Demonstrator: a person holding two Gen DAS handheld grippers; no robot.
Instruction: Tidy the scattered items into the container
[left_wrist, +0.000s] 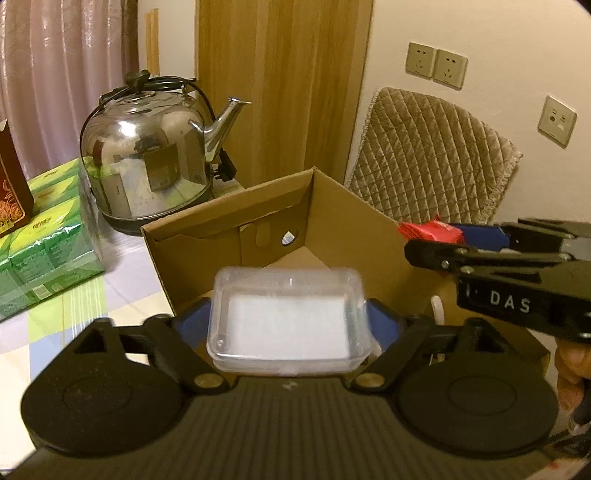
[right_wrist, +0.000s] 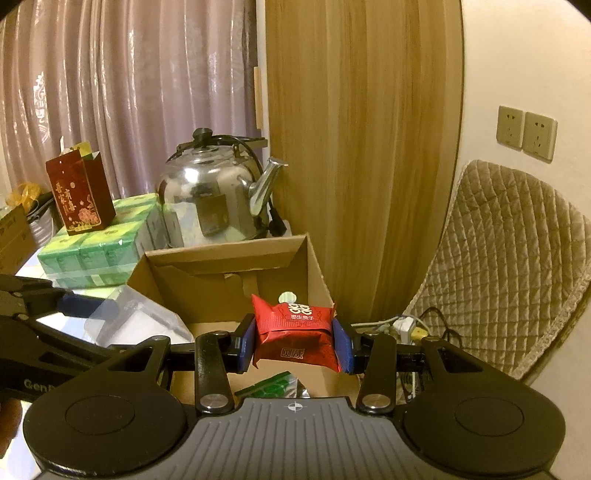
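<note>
Both loads hang over the open cardboard box (right_wrist: 236, 280): the left hand-held gripper (left_wrist: 290, 325) clasps a clear plastic case (left_wrist: 288, 317), the right hand-held gripper (right_wrist: 295, 341) a red packet (right_wrist: 295, 332), and crowding could make them collide.

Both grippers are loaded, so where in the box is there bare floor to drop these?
Bare cardboard box floor shows at the far end, below the holed wall. The near end, under the red packet, already holds a green packet. The clear plastic case hangs over the left wall.
</note>
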